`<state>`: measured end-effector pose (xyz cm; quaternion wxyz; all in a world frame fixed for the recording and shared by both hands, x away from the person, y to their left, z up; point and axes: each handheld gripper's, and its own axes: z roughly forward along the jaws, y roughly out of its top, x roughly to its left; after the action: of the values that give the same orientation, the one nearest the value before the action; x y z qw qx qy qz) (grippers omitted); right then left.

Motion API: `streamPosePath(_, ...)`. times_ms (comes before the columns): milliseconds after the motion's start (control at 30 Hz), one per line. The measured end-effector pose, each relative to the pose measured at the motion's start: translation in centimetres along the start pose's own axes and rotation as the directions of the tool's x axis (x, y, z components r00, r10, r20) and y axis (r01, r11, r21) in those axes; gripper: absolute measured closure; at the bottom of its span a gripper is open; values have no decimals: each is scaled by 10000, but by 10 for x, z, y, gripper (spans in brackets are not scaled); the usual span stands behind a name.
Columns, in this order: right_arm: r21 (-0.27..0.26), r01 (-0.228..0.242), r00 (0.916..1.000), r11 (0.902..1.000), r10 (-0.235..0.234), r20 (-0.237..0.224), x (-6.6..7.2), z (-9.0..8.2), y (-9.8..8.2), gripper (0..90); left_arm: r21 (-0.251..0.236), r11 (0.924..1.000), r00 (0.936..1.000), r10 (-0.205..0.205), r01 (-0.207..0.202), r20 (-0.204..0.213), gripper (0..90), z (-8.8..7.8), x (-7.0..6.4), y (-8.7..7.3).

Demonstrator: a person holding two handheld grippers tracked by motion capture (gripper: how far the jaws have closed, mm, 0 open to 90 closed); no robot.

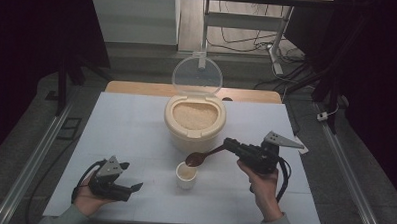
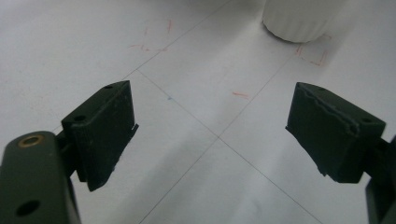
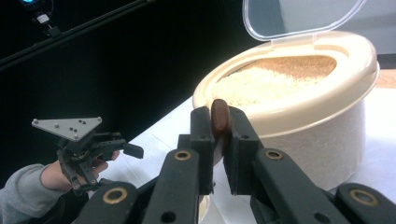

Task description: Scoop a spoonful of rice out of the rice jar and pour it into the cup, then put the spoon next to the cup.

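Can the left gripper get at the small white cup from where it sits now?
Probably yes. The left gripper is open and empty, and bare table lies between it and the cup. But the spoon, held by the right gripper, hangs over the cup's rim, so come in low from the side.

A white paper-covered table (image 1: 135, 135) with a pale wooden edge (image 1: 137, 87) stands on grey floor (image 1: 30, 136). Metal rails (image 1: 40, 156) flank it, black cables (image 1: 239, 43) trail behind, and darkness closes both sides.
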<state>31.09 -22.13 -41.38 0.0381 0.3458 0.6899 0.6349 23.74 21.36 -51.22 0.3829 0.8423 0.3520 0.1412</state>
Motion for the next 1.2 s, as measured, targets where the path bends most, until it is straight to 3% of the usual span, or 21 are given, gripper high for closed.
streamPosePath(333, 219, 559, 9984, 9982, -560, 29, 0, -14, 12, 833, -118, 9999, 9999, -97, 96, -52, 151, -1, 1, -1)
streamPosePath(533, 286, 633, 9979, 9976, -636, 100, -1, -25, 20, 833, -128, 9999, 9999, -104, 103, -78, 151, -1, 1, -1)
streamPosePath(833, 868, 971, 9951, 9915, -985, 124, -1, -31, 25, 833, -142, 9999, 9999, -98, 96, -115, 151, -1, 2, -2)
streamPosePath(967, 1386, 1104, 9937, 9842, -1117, 17, -1, -29, 25, 833, -148, 9998, 9999, -94, 92, -116, 151, -2, 2, -2)
streamPosePath(1200, 2515, 1289, 9916, 9592, -1217, -440, 2, -21, 23, 833, -146, 9999, 9999, -75, 73, -103, 151, -2, 1, -2)
